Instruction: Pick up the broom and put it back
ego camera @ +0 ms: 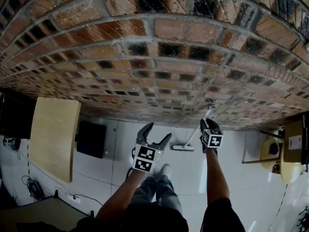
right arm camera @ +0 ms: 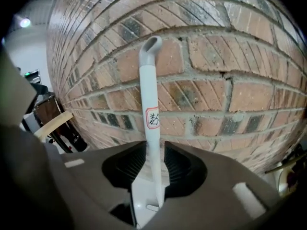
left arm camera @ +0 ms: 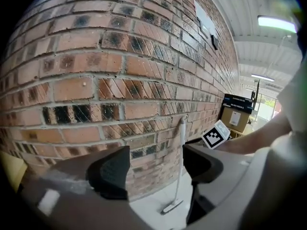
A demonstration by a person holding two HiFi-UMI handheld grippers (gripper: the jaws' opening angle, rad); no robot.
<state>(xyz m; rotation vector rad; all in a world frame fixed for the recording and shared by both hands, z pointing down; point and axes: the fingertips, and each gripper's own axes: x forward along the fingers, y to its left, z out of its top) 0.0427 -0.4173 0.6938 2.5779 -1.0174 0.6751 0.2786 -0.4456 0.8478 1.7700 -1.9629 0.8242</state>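
A white broom (ego camera: 199, 129) stands leaning against the brick wall (ego camera: 159, 57), its head (ego camera: 183, 147) on the white floor. In the right gripper view its handle (right arm camera: 151, 104), with a red-bordered label, rises between the pads of my right gripper (right arm camera: 153, 164). The left pad is against the handle and a thin gap shows at the right pad. My right gripper (ego camera: 208, 123) is at the upper handle. My left gripper (ego camera: 158, 132) hangs left of the broom, open and empty. In the left gripper view the broom (left arm camera: 181, 162) shows beyond the spread jaws of the left gripper (left arm camera: 156, 169).
A pale wooden board (ego camera: 53, 134) and a black box (ego camera: 91, 139) sit by the wall on the left. Cables lie on the floor at far left (ego camera: 29, 187). A cardboard box (ego camera: 294, 144) and a yellow object (ego camera: 270, 151) stand at the right.
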